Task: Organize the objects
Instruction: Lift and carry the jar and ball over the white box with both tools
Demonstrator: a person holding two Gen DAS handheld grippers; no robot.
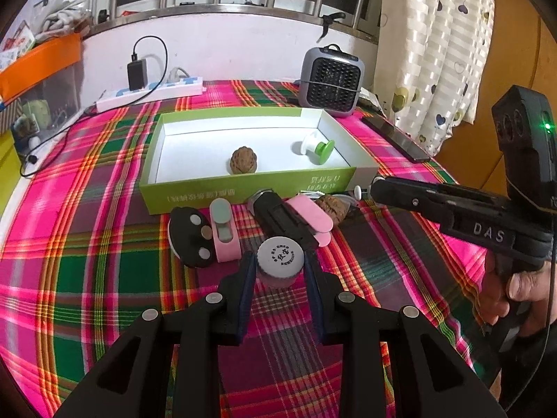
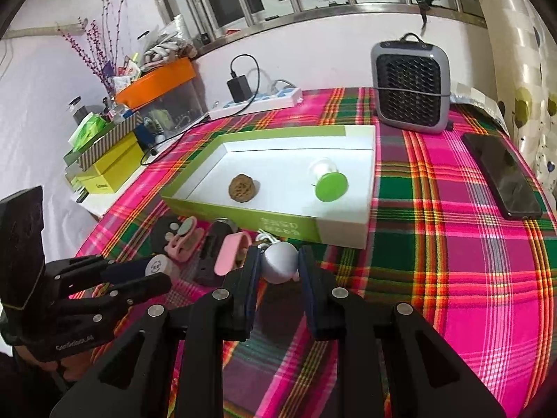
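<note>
A green-sided box (image 1: 243, 193) with a white inside holds a walnut (image 1: 243, 161) and a green-capped white spool (image 1: 316, 146). In front of it lie a black holder (image 1: 189, 240), a pink case (image 1: 224, 233), a black device (image 1: 278, 216), a pink pad (image 1: 313, 217) and a second walnut (image 1: 332, 207). My left gripper (image 1: 280, 264) has its jaws around a small jar with a white printed lid (image 1: 280, 254). My right gripper (image 2: 276, 261) has its jaws around a white round object (image 2: 280, 261) near the box front (image 2: 289, 224).
A grey fan heater (image 1: 332, 80) stands at the back right. A white power strip with a charger (image 1: 149, 88) lies at the back left. A dark phone (image 2: 501, 176) lies at the right on the plaid cloth (image 1: 87, 244). Boxes and clutter (image 2: 111, 153) sit to the left.
</note>
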